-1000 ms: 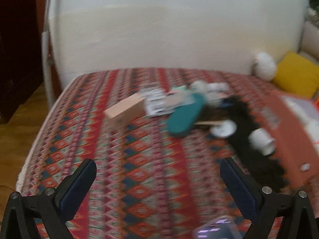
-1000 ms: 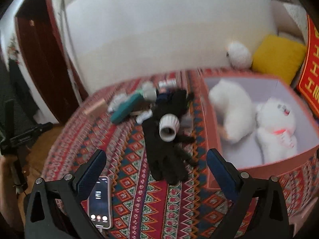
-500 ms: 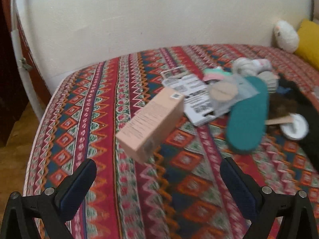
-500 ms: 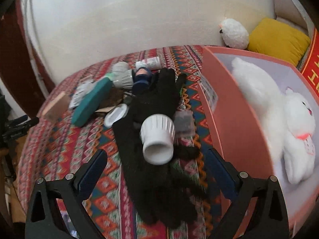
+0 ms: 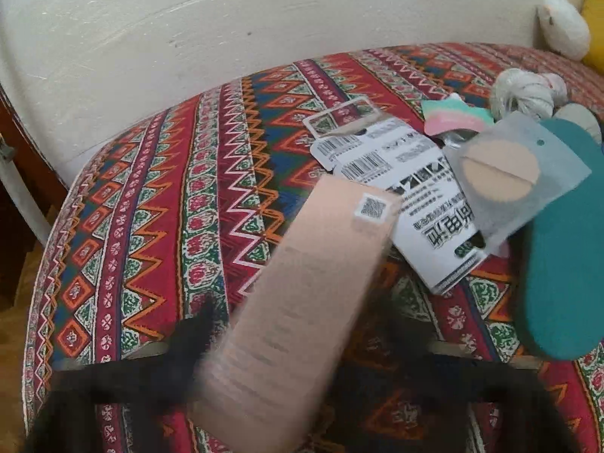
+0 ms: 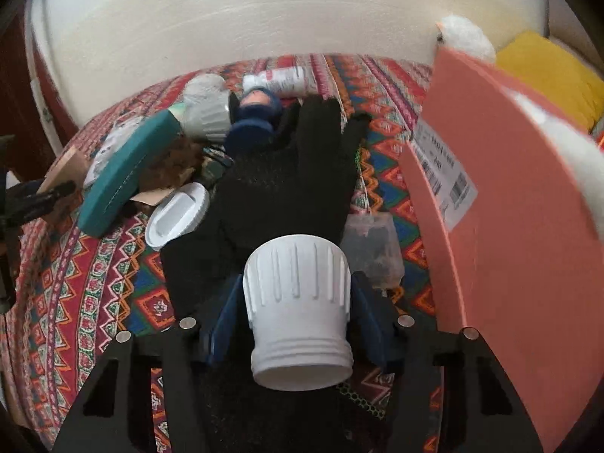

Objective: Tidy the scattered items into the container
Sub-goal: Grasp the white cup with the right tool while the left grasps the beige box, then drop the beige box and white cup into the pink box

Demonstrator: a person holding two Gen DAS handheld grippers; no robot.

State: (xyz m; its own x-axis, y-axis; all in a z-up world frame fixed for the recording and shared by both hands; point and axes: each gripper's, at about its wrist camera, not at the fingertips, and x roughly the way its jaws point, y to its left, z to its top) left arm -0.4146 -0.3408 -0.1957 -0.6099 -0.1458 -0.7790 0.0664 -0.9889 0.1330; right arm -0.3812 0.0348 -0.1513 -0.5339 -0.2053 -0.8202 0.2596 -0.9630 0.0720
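White cap (image 6: 298, 313) between right jaws

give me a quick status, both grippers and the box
Right gripper shut on white ribbed cap, lying on black glove. Left gripper blurred, fingers astride peach carton, grip unclear. Pink box close right, nothing between.

Prob. home bedroom: patterned bedspread (image 5: 158, 226), yellow cushion (image 6: 547, 71), plush toy (image 5: 564, 36).

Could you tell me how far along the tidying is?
Done: only a white plush shows inside the pink box. In hand: the right gripper clamps a white ribbed cup; the left's jaws flank the peach carton. Left: black glove, teal insole, white lid.
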